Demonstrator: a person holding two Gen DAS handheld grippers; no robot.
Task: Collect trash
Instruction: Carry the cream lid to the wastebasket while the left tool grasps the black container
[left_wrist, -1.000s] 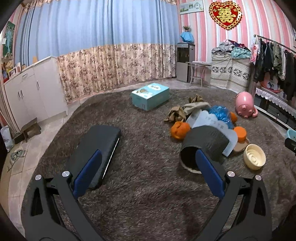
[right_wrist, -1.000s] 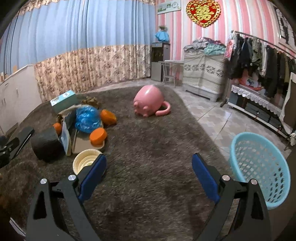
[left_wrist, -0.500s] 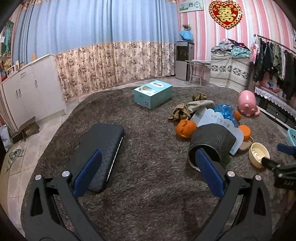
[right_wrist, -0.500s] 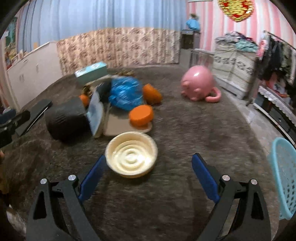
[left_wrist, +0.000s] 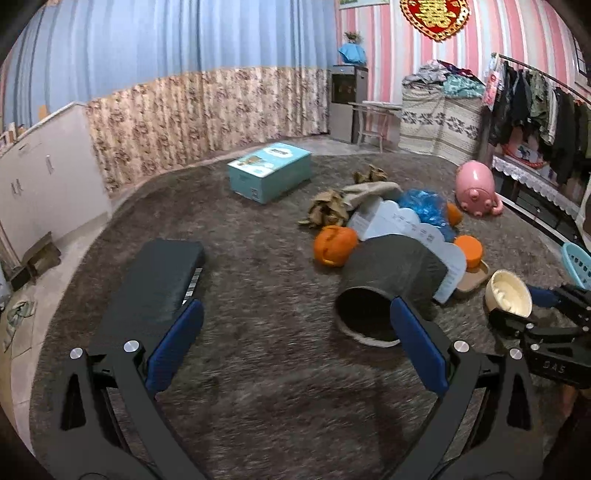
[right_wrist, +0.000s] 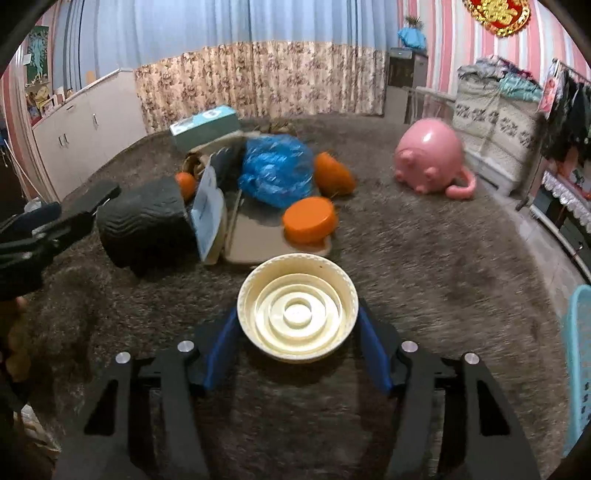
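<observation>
The right claw's (left_wrist: 532, 306) body reads "DAS".

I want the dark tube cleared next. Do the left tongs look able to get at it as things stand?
Probably yes. The left tongs stand open and empty, and the dark tube lies just ahead by the right-hand finger, its open mouth toward them, only bare carpet between.
</observation>
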